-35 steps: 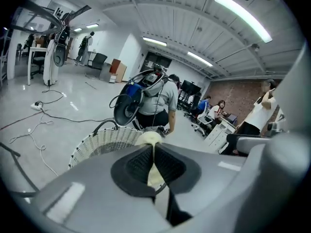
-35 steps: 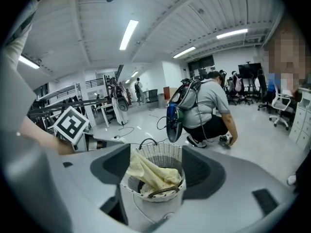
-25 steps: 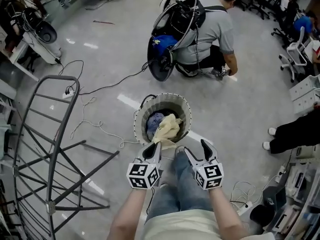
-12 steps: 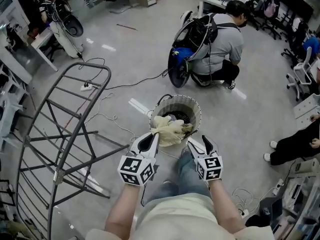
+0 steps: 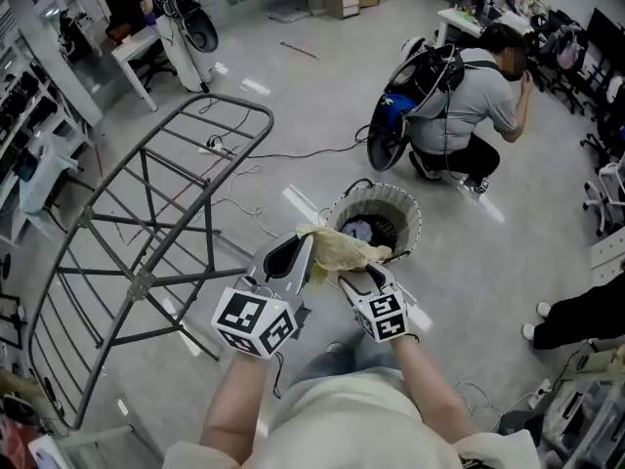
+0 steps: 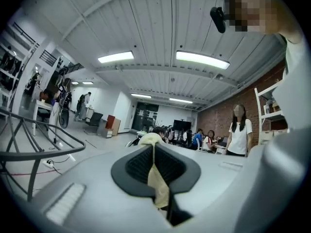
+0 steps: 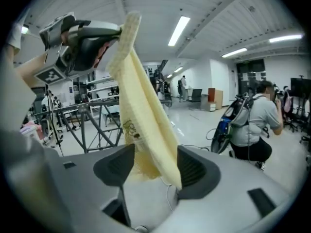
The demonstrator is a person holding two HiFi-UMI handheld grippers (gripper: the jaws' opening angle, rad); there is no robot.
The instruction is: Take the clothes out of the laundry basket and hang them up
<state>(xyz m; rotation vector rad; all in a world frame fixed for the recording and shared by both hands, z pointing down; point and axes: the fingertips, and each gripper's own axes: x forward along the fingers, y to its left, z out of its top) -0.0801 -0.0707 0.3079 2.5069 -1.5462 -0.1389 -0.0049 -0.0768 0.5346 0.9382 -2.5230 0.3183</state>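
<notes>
While standing bare across the left of the floor, waiting for clothes: drying rack (image 5: 146, 223). Just right of it, clamping fully together on one edge of the yellow garment (image 5: 344, 247) and holding it up: left claw (image 5: 296, 247). Trailing rightward and down from that pinch, long axis running left to right, and hanging loose between the well-parted jaws of the right claw (image 5: 369, 274). Having just been narrowing around the cloth, not yet pressing on it. Sitting farther off and slightly right, with something blue showing inside: laundry basket (image 5: 410, 215). Probably hinging next on the right claw, nearer the free end, closing there before carrying leftward to the rack. Compared with a second ago: now hanging clear above the basket rim rather than lying in it, and showing closer to the rack.
</notes>
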